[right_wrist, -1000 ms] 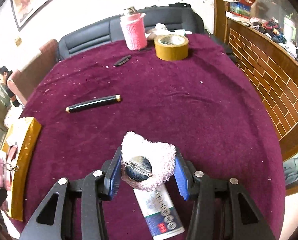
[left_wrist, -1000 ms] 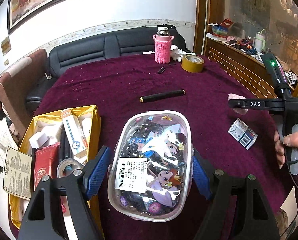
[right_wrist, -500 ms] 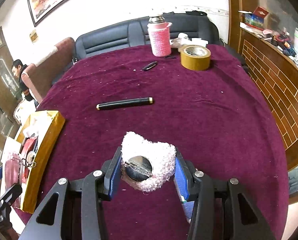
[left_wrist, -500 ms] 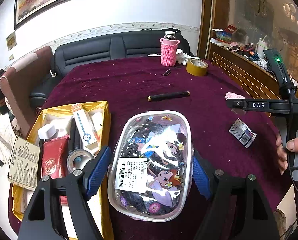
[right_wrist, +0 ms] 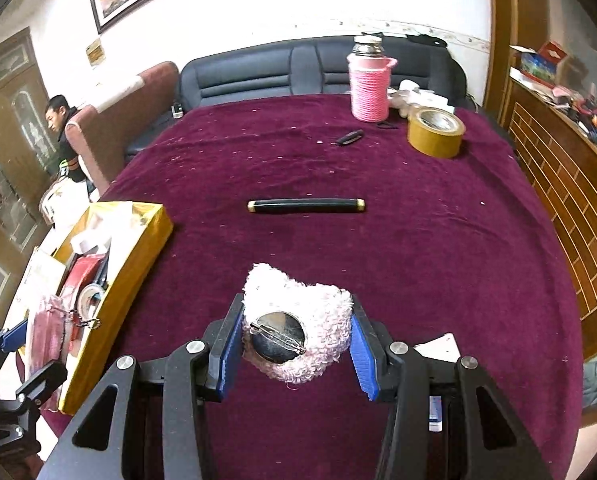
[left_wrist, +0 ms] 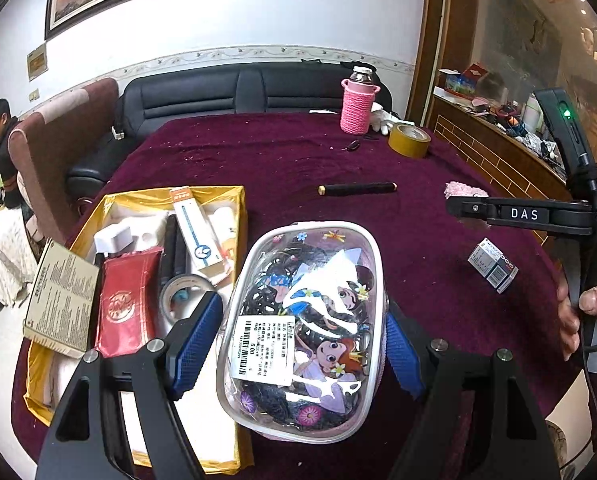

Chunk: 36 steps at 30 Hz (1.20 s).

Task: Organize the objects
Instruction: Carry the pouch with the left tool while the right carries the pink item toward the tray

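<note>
My left gripper (left_wrist: 302,308) is shut on a clear pouch (left_wrist: 310,320) with a cartoon print and a barcode label, full of dark hair ties. It hangs just right of the open gold box (left_wrist: 234,200), which holds several items. My right gripper (right_wrist: 297,308) is shut on a fluffy pink brooch (right_wrist: 318,300), whose round metal back with a pin faces the camera. It is held above the maroon tablecloth (right_wrist: 418,240), right of the gold box (right_wrist: 130,272). The left wrist view shows the right gripper (left_wrist: 458,208) from the side, with a hand on its handle.
A black pen (right_wrist: 305,205) lies mid-table. A brown tape roll (right_wrist: 435,131), a pink-sleeved bottle (right_wrist: 370,80) and a small black clip (right_wrist: 350,137) stand at the back. A small printed box (left_wrist: 493,266) lies right. A person (left_wrist: 0,140) sits far left; a brick ledge runs along the right.
Both grippers have carried their loads leftward; the gold box has come further into both views. The small printed box under the right gripper has slipped almost out of its view.
</note>
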Each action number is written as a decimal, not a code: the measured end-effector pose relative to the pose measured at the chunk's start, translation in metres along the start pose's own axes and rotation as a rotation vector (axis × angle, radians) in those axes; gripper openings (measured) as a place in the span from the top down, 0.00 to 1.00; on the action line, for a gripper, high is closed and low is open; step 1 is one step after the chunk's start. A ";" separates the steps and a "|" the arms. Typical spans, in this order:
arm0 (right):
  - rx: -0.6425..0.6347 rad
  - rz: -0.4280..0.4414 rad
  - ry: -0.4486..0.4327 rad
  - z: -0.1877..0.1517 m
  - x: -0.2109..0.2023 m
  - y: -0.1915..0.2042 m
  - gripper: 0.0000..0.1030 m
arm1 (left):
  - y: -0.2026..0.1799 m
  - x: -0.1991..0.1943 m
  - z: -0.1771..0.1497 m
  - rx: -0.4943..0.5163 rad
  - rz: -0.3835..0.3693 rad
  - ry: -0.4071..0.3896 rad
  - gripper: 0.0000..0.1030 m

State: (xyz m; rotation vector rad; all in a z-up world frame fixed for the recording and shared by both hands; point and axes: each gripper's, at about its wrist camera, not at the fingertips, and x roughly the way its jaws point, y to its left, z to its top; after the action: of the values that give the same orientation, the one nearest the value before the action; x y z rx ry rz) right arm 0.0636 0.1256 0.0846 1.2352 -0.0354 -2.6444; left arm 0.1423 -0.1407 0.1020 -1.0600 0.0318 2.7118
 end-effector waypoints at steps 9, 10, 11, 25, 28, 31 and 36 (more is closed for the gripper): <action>-0.073 0.047 0.000 -0.001 -0.001 0.049 0.50 | 0.028 -0.010 -0.012 -0.052 0.013 -0.010 0.26; -0.081 0.051 0.000 -0.001 -0.001 0.054 0.50 | 0.030 -0.011 -0.014 -0.057 0.015 -0.011 0.26; -0.091 0.057 0.000 -0.001 -0.001 0.060 0.50 | 0.034 -0.012 -0.015 -0.063 0.018 -0.011 0.26; -0.211 0.157 0.048 -0.010 0.018 0.147 0.49 | 0.085 -0.019 -0.038 -0.157 0.054 -0.004 0.26; -0.242 0.174 0.060 -0.014 0.023 0.167 0.49 | 0.097 -0.020 -0.042 -0.177 0.062 -0.003 0.26; -0.264 0.188 0.072 -0.017 0.027 0.180 0.48 | 0.107 -0.021 -0.048 -0.199 0.071 -0.001 0.26; -0.304 0.209 0.098 -0.026 0.037 0.206 0.48 | 0.126 -0.022 -0.055 -0.235 0.089 0.006 0.26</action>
State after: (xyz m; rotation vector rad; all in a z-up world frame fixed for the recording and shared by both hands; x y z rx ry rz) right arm 0.0991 -0.0812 0.0636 1.1847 0.2318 -2.3042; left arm 0.1671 -0.2731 0.0678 -1.1547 -0.2502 2.8454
